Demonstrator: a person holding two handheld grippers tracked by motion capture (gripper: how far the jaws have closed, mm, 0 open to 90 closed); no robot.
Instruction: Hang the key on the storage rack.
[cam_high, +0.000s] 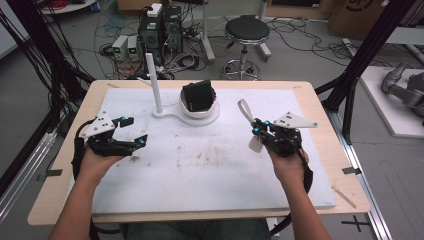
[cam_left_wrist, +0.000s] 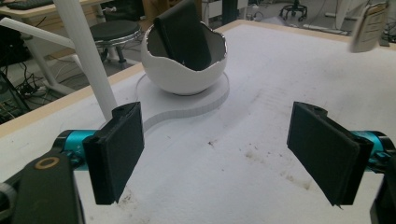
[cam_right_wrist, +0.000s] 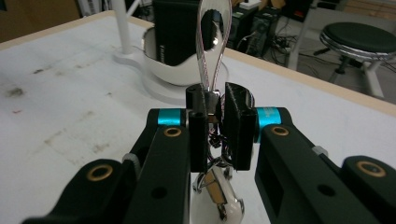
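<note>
My right gripper (cam_high: 259, 128) (cam_right_wrist: 217, 116) is shut on a key fob: its pale ribbon loop (cam_high: 245, 111) (cam_right_wrist: 214, 46) stands up above the jaws and its white tag (cam_high: 255, 145) (cam_right_wrist: 219, 198) hangs below them. It is held above the white mat, right of centre. My left gripper (cam_high: 134, 131) (cam_left_wrist: 224, 144) stands open and empty over the mat's left part. At the mat's far middle a white bowl (cam_high: 201, 110) (cam_left_wrist: 187, 74) (cam_right_wrist: 163, 70) holds an upright black wallet-like thing (cam_high: 197, 95) (cam_left_wrist: 184, 35) (cam_right_wrist: 175, 32). The bowl rests on a flat white base with a tall white post (cam_high: 154, 80) (cam_left_wrist: 86, 56).
The white mat (cam_high: 210, 170) bears brown smudges near its middle and lies on a wooden table (cam_high: 320, 107). Beyond the far edge are a black stool (cam_high: 246, 32), computer cases (cam_high: 160, 30) and floor cables. Black frame posts (cam_high: 360, 55) stand at both sides.
</note>
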